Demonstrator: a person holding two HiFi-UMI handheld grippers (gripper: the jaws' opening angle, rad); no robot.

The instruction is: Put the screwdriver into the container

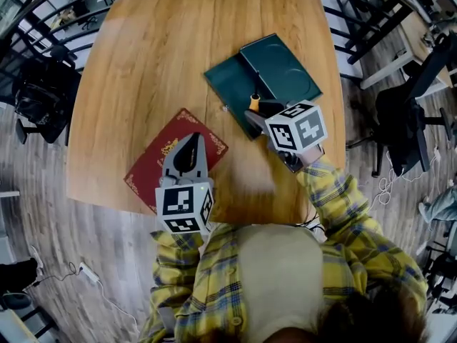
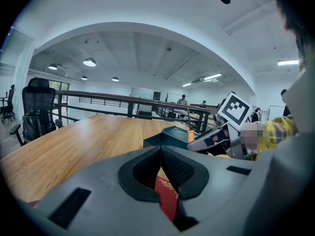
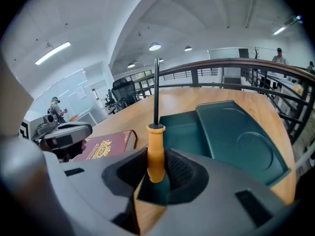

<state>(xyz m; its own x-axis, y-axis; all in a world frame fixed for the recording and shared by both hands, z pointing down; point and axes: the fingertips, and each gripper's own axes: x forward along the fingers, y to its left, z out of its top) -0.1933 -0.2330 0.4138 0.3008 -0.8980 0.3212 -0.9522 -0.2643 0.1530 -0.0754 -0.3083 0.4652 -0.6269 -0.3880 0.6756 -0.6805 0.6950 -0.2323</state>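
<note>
An orange-handled screwdriver (image 3: 156, 149) stands upright between my right gripper's (image 3: 156, 173) jaws, its dark shaft pointing up; its handle (image 1: 254, 102) shows orange in the head view. My right gripper (image 1: 265, 116) is shut on it, above the near edge of the dark green container (image 1: 235, 84), whose lid (image 1: 280, 66) lies partly over its far right side. The container (image 3: 184, 132) and lid (image 3: 238, 139) fill the right gripper view. My left gripper (image 1: 189, 156) rests shut with nothing in it over a red booklet (image 1: 153, 164), a strip of which (image 2: 166, 195) shows between its jaws.
The wooden table (image 1: 157, 63) carries only the container, lid and booklet. Black railings (image 1: 43, 27) and office chairs (image 1: 410, 120) surround it. My right gripper (image 2: 216, 136) shows at the right of the left gripper view, beside the container (image 2: 170, 136).
</note>
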